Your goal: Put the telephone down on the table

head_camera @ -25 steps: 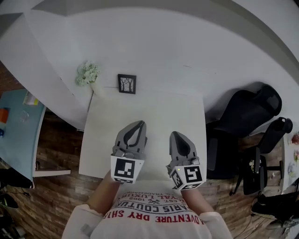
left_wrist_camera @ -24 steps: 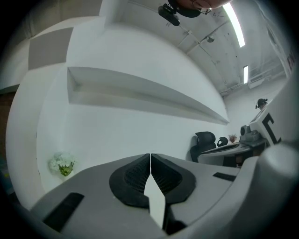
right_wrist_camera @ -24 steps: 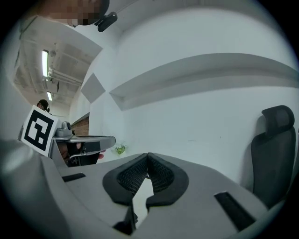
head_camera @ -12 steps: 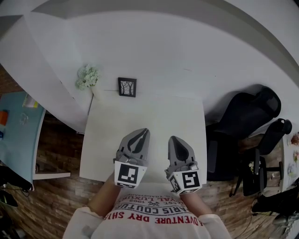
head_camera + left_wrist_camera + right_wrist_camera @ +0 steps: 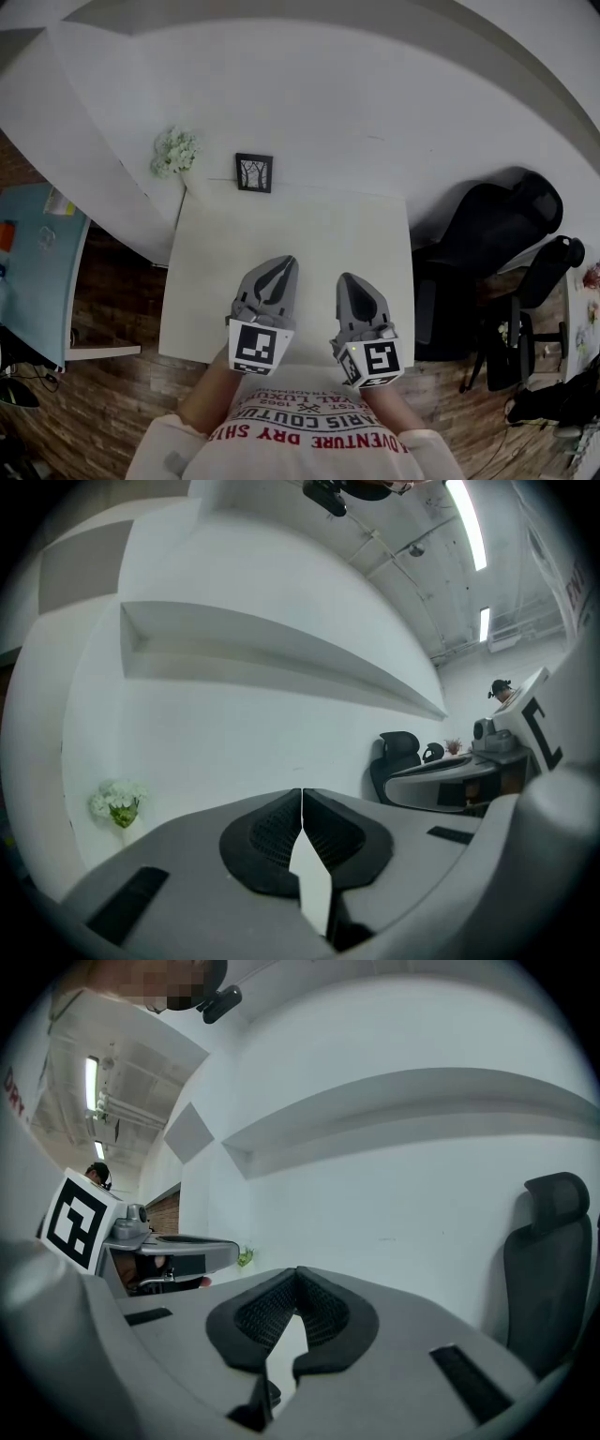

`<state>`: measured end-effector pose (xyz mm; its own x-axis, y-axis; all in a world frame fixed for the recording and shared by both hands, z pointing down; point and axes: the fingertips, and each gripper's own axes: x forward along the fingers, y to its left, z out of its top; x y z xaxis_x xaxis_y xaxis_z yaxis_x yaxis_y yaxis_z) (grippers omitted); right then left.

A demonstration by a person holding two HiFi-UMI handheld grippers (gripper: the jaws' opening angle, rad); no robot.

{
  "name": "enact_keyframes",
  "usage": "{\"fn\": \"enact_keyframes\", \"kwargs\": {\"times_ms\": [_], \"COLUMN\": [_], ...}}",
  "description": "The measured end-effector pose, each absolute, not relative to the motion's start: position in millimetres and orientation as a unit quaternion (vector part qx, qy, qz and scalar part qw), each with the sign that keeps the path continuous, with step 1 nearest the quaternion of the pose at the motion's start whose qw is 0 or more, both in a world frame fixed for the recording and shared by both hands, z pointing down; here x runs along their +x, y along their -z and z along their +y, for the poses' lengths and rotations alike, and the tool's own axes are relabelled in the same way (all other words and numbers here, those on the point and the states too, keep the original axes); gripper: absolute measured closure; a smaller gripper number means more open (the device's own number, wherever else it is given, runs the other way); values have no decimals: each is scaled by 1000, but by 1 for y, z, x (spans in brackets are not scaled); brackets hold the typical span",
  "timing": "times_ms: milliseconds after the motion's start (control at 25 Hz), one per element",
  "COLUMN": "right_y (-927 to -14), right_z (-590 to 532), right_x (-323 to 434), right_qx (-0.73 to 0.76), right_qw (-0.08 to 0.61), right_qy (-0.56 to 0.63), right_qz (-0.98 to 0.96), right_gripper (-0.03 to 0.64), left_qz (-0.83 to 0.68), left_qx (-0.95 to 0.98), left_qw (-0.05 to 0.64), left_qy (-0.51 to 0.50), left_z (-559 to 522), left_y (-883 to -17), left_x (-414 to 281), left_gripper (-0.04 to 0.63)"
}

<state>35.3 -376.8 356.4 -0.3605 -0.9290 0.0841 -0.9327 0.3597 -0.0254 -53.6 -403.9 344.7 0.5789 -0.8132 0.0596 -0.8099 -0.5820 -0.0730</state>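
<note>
Desk (image 5: 291, 234), white and bare-topped, runs from the person to the far wall. At its far edge a small dark frame (image 5: 254, 172) stands against the wall, and just left of that, off the far left corner, is a bunch of pale flowers (image 5: 175, 150). Both grippers hang side by side over the near edge of the desk, pointing away from the person, marker cubes toward the printed shirt (image 5: 309, 431). The left gripper (image 5: 283, 263) is empty: in its own view the ribbed black fingers (image 5: 272, 832) are pressed together along their whole length, with only a thin seam between them. The right gripper (image 5: 350, 279) sits just beside it, apart from it; its fingers (image 5: 267, 1316) meet at the tips, a small gap lower down showing only the white desk, and nothing is held. A black chair (image 5: 487, 234) stands off the right side of the desk, and a blue table (image 5: 37, 262) lies at far left. No view shows where the telephone is.
</note>
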Motion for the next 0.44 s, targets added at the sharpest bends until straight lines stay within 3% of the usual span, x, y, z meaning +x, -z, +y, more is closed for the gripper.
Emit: {"fn": "enact_keyframes", "kwargs": {"times_ms": [440], "right_y": [-363], "right_z": [-373], "right_x": [35], "right_qx": [564], "right_qw": [40], "right_qy": [-39], "right_qz": [-824], "right_gripper": [592], "left_qz": [458], "left_qx": [-887], "left_qw": [13], "left_qy": [63], "left_z": [-403], "left_y": [-351], "left_x": [-55], "left_gripper": [571]}}
